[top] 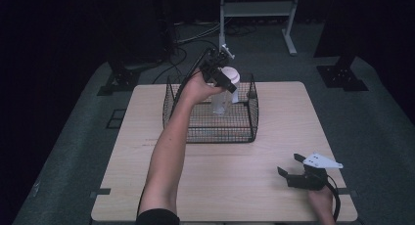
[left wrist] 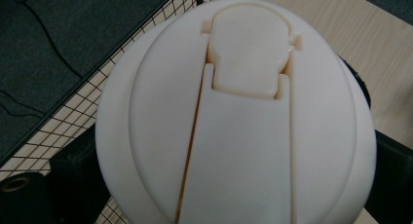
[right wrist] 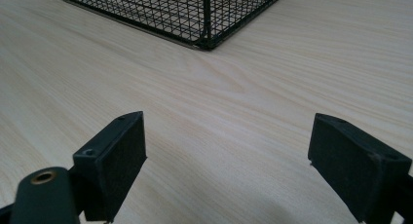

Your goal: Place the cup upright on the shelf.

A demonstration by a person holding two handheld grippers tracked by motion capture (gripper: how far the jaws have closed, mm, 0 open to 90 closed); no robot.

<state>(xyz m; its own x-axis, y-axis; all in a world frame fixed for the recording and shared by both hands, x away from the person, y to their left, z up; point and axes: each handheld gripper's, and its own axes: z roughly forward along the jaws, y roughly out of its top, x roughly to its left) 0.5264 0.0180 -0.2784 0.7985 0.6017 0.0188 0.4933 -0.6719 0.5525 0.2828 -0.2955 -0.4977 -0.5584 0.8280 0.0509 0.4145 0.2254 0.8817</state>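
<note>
Currently left claw (top: 226,80) pinches the bottle (top: 222,99) near its lid (left wrist: 238,117), upright, hanging over the basket (top: 252,122), directly below. Right claw (top: 292,170) rests spread on the bench (top: 235,176), well apart.

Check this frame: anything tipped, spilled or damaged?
Nothing stands out. The left gripper holds the clear bottle by its white lid roughly upright over the wire basket; no spill is visible. The right gripper rests open on the table.
</note>
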